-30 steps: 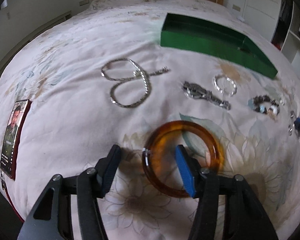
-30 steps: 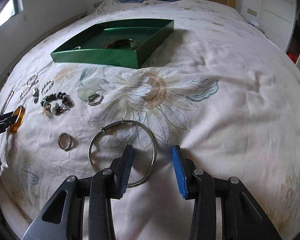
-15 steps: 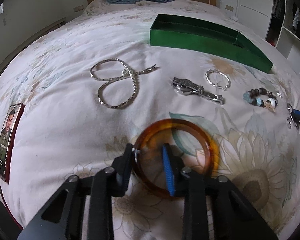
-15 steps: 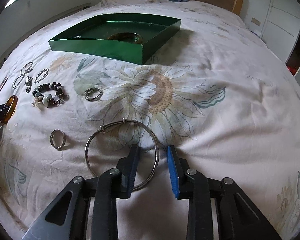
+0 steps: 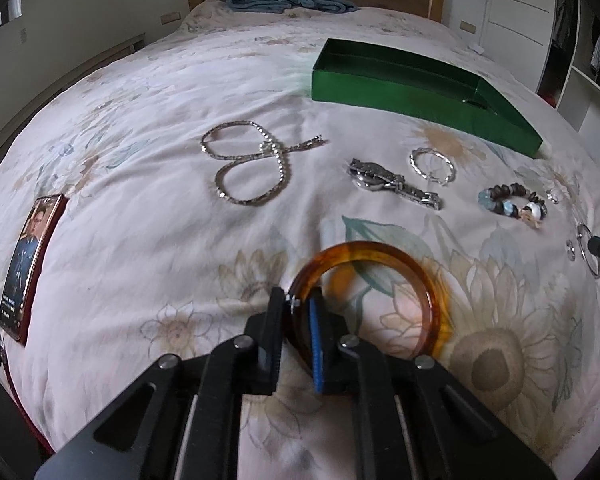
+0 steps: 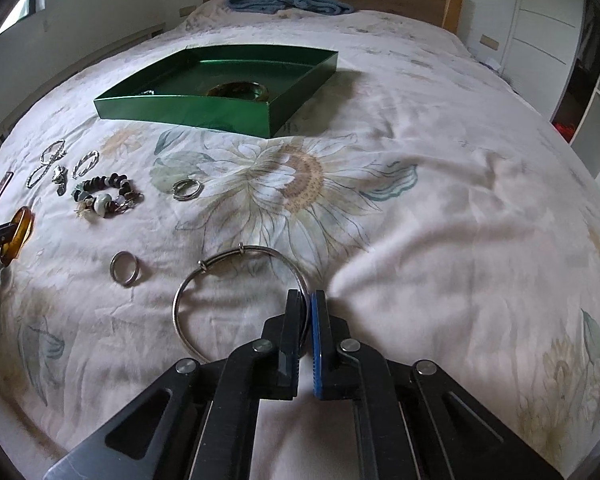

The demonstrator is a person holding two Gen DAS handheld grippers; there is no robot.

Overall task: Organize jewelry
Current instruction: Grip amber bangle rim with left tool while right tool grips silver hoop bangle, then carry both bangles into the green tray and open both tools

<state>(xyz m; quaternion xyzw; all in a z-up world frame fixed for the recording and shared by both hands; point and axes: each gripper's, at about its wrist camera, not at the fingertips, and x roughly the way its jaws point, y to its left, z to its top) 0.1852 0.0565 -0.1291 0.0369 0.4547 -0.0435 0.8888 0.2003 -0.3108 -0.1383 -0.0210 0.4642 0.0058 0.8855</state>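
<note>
No readable writing anywhere. Left tool [image 5: 298, 318] clamped on amber translucent bangle [image 5: 396, 264], near the bed's [image 5: 140, 220] foot edge. Right tool [image 6: 305, 314] pinched nearly closed on thin silver wire bangle [image 6: 204, 276], plain but for small slider loops. Green tray [image 6: 180, 110] lay farther up the bed, toward the headboard, holding a greenish bangle [image 6: 240, 91].
</note>
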